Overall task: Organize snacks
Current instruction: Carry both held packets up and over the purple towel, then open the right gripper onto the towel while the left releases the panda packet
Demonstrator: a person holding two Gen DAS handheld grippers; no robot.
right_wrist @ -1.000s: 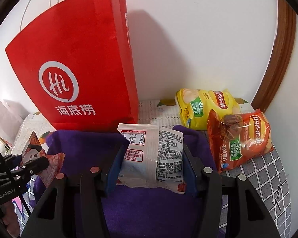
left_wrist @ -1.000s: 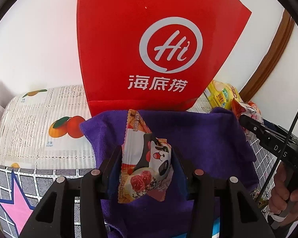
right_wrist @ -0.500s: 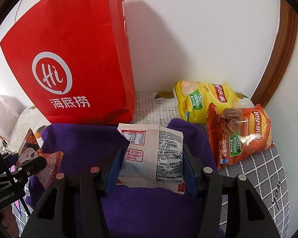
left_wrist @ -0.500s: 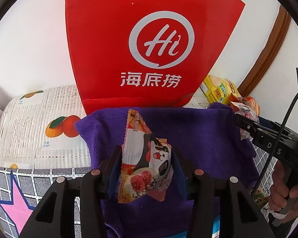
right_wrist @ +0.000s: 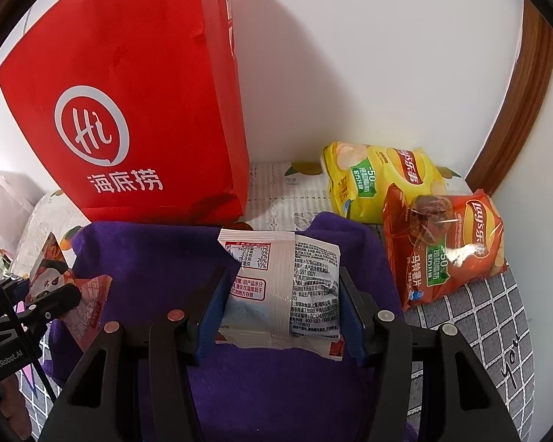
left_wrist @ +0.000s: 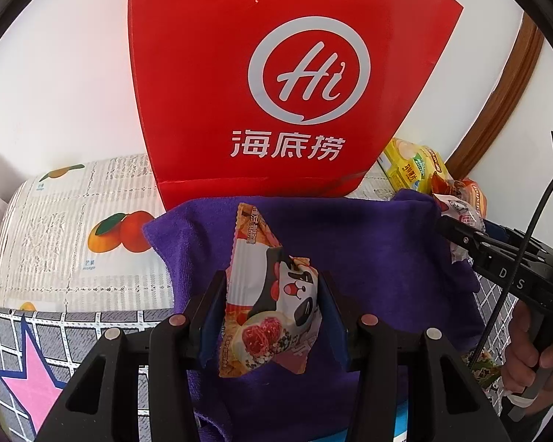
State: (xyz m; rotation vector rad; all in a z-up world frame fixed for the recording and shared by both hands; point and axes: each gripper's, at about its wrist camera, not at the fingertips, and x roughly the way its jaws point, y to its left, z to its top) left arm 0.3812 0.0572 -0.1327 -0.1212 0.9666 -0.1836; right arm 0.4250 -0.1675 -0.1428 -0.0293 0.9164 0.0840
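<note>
While both of my tongs hang above the cloth, each with a packet pinched, I note the scene from biggest to smallest:

Wall: white, behind everything; a brown wooden trim (right_wrist: 527, 110) curves up on the far right.

Table covering: I see a fruit-printed sheet (left_wrist: 73, 228) at the back and a grey grid mat (right_wrist: 479, 324) with a pink star nearer me.

Red paper bag (left_wrist: 276, 73): standing upright against the wall, white "Hi" logo facing me, its base touching the back edge of the cloth.

Purple cloth (left_wrist: 368, 250): spread flat in front of the bag, under both of my tools.

Orange chip bag (right_wrist: 446, 246): lying on the grid mat just right of the cloth, overlapping the yellow one.

Yellow chip bag (right_wrist: 379, 180): behind it, near the wall, on the fruit sheet.

Left gripper (left_wrist: 272, 298): narrow, blue pads pressed on both sides of the panda snack packet (left_wrist: 272, 294), which stands on end with one corner pointing up.

Right gripper (right_wrist: 280, 294): narrow as well, clamped on the white snack packet (right_wrist: 284, 287), printed back side towards me, held above the cloth's middle.

Hand (left_wrist: 531, 364): I see it at the right edge of the left view, wrapped round the right tool's handle.
</note>
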